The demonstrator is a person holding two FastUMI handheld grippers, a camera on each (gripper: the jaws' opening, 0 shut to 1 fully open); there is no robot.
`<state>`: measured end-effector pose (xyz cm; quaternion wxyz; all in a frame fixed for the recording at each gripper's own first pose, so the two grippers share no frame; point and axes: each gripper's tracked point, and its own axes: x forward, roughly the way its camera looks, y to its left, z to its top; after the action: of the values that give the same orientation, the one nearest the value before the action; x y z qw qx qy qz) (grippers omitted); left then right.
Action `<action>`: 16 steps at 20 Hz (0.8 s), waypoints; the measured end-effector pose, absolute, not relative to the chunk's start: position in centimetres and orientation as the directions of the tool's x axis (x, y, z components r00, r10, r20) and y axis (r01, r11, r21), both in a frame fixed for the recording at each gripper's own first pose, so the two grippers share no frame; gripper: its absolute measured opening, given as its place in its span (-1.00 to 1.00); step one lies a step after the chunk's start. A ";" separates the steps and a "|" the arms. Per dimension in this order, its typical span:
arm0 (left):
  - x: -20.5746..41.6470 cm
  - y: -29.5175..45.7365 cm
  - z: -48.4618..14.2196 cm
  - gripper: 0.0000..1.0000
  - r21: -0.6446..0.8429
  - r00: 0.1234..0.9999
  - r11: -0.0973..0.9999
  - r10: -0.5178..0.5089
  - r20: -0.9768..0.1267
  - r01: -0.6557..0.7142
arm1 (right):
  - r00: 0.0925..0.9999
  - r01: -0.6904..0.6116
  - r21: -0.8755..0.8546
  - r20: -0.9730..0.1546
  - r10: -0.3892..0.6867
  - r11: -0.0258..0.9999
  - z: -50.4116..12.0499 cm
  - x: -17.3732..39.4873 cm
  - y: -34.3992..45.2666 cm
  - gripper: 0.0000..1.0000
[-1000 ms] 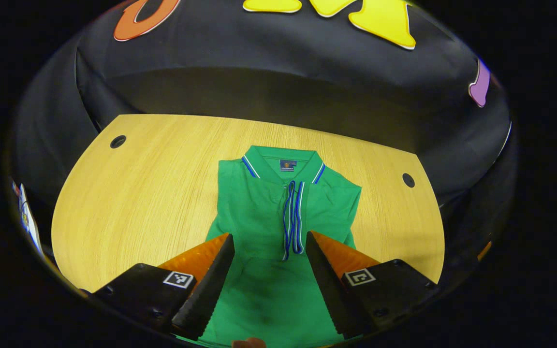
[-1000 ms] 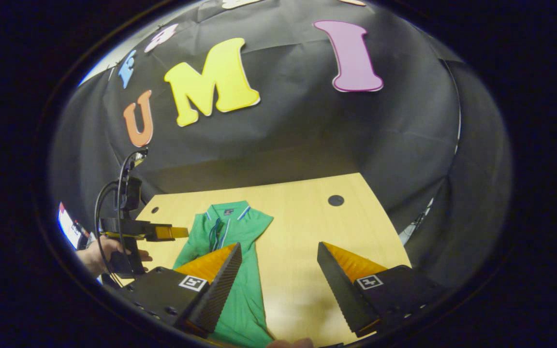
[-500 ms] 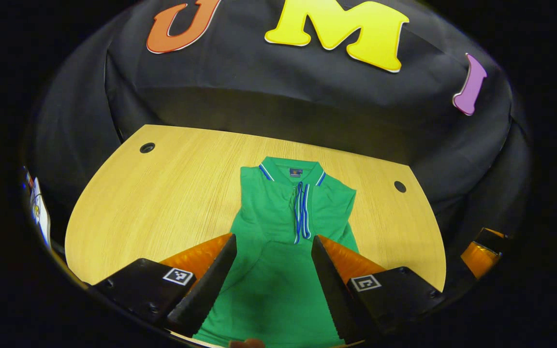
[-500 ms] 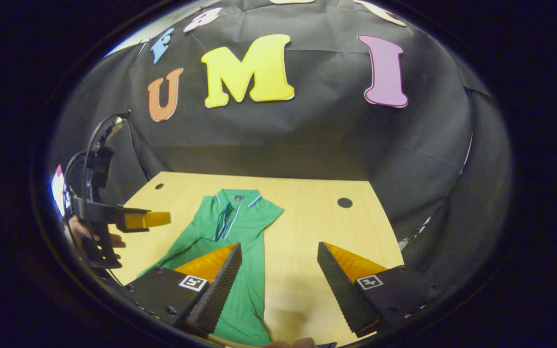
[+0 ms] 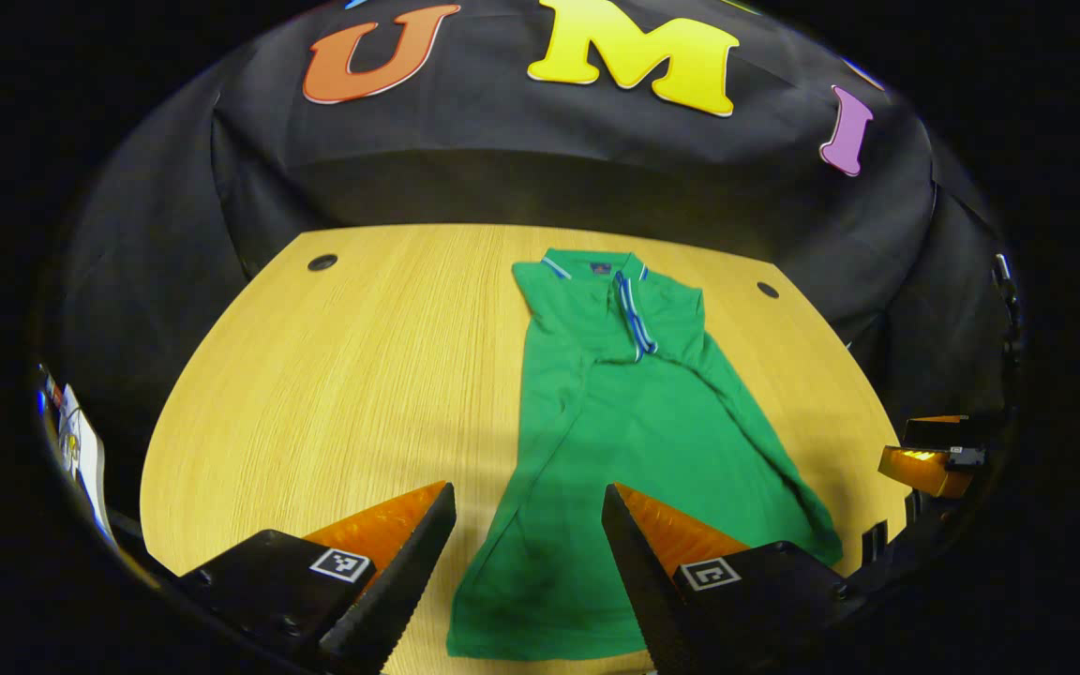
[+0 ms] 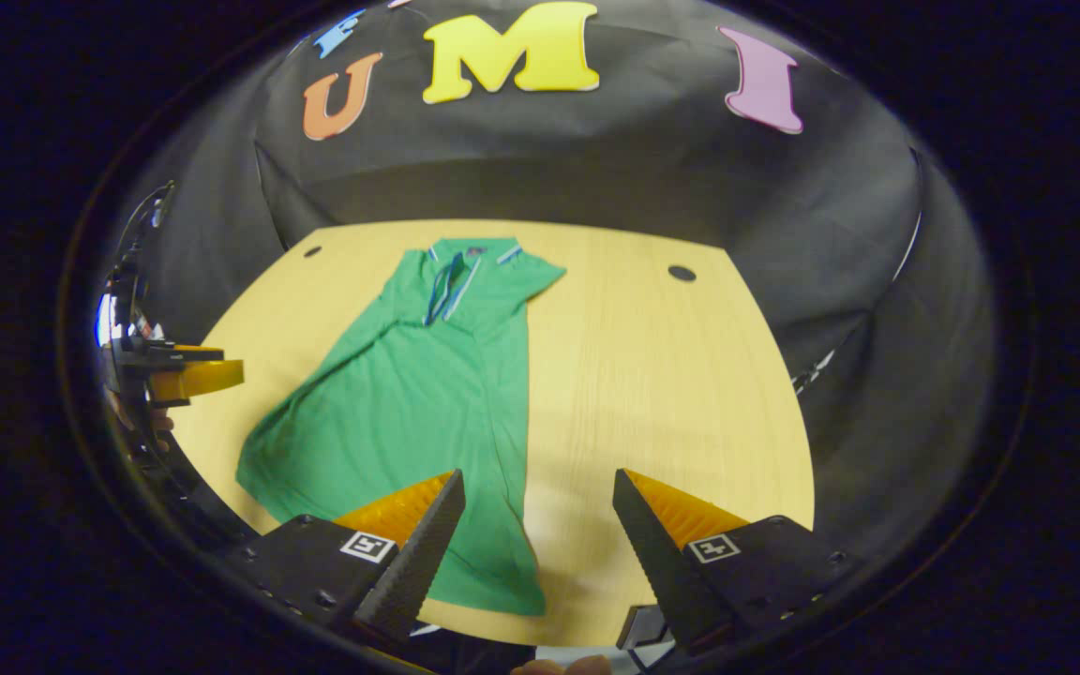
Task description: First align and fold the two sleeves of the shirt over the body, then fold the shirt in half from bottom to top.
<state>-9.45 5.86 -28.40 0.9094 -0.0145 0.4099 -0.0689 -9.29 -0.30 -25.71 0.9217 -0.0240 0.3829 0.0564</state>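
green shirt [image 5: 634, 422] matt knit cloth; table [image 5: 343, 375] pale wood grain, smooth, slight sheen.

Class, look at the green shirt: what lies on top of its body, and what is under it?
On the green shirt, both sleeves lie folded over the chest, striped cuffs meeting below the collar. Under it is the wooden table; the tabletop beneath the fabric is covered.

no readable text — the shirt [image 5: 634, 422] collar tag is too small to read.
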 end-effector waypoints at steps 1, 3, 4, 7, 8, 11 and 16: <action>-10.9 6.4 -29.8 1.00 -0.092 0.626 0.990 -0.141 -0.767 0.110 | 0.673 -0.116 0.007 -0.735 0.083 0.993 -26.9 -10.1 -0.4 0.94; -13.7 7.8 -32.3 1.00 -0.090 0.578 0.991 -0.134 -0.805 0.104 | 0.631 -0.119 0.006 -0.772 0.080 0.993 -28.9 -11.4 -0.4 0.94; -14.9 8.2 -33.4 1.00 -0.096 0.551 0.990 -0.136 -0.823 0.101 | 0.610 -0.126 0.007 -0.788 0.083 0.992 -29.9 -12.0 -0.2 0.93; -17.9 9.2 -35.6 1.00 -0.122 0.480 0.988 -0.151 -0.864 0.091 | 0.534 -0.141 0.028 -0.840 0.100 0.990 -32.2 -14.3 -0.2 0.93; -18.5 9.5 -35.9 1.00 -0.120 0.471 0.989 -0.149 -0.870 0.091 | 0.513 -0.138 0.021 -0.854 0.090 0.990 -33.0 -14.9 -0.5 0.93; -18.8 10.2 -37.0 1.00 -0.091 0.460 0.990 -0.129 -0.878 0.105 | 0.467 -0.154 0.002 -0.881 0.074 0.988 -34.7 -16.1 -0.7 0.92; -20.0 10.7 -37.7 1.00 -0.078 0.429 0.989 -0.126 -0.895 0.127 | 0.438 -0.176 -0.012 -0.897 0.067 0.984 -36.2 -16.1 -0.2 0.91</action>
<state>-19.99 10.73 -37.74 0.8452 0.0008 0.5291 -0.0747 -16.09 -0.16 -36.20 0.8463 -0.0519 0.5252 0.0718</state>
